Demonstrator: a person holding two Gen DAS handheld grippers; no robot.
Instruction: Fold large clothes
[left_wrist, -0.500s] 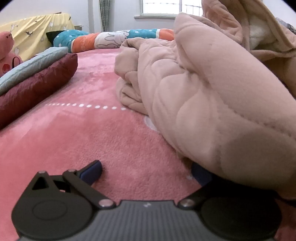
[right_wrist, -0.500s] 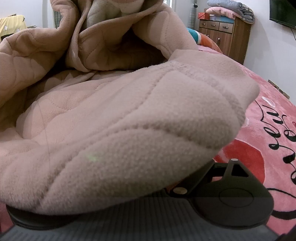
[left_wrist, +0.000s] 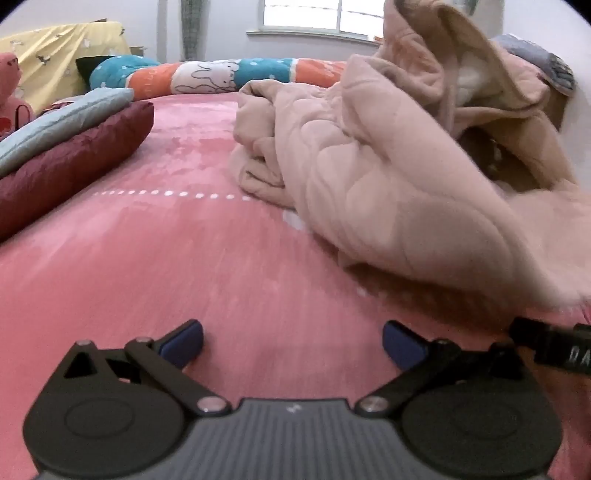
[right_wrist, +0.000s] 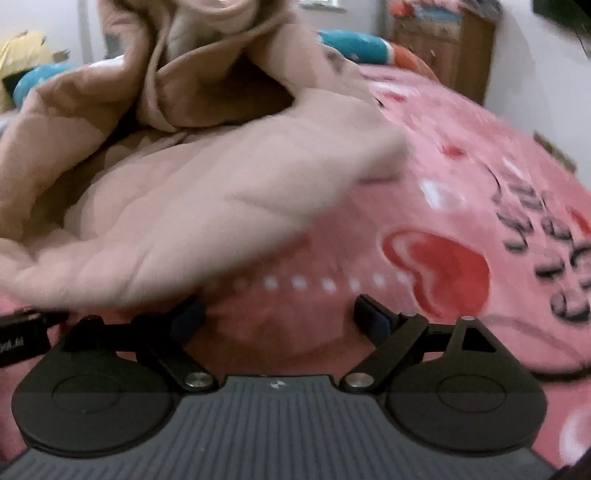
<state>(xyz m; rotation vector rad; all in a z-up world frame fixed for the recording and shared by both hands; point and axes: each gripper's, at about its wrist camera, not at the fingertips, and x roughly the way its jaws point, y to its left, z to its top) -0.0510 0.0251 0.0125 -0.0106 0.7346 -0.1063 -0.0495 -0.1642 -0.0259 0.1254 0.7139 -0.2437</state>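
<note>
Two grippers: both down low over the pink bedspread (left_wrist: 155, 266), both spread wide, nothing between the pads.
Left gripper (left_wrist: 291, 341): released, blue fingertips (left_wrist: 184, 341) framing bare bedspread, the garment off to its right and not touching.
Right gripper (right_wrist: 277, 317): released too; its left fingertip sits just under the garment's overhanging edge, but no cloth lies between the jaws.
Neighbour: a dark piece of the other tool pokes in at the edge of each wrist view, so the two hands ride side by side.
Garment (left_wrist: 388, 192): a big beige quilted fleece piece, bunched in a heap on the bedspread, between and ahead of the two grippers.
Near edge (right_wrist: 229, 236): a thick rounded lobe hanging closest to the right gripper, blurred, so its hem is hard to read.
Handling: looks soft, bulky and floppy, light for its size; fleece should not slip, but layers will likely drag along together.
Where to take hold: my pick is that near lobe's edge for the right, the left-hand fold (left_wrist: 258, 166) for the left, pinching one layer only.
Long axis: cannot tell while crumpled; the heap runs away from the grippers, rising at the far end.
Far end: an upstanding folded collar or hood (left_wrist: 454, 74), pale lining showing.
Beyond: stacked cushions (left_wrist: 70, 147) far left, a bolster (left_wrist: 221, 75) under the window.
</note>
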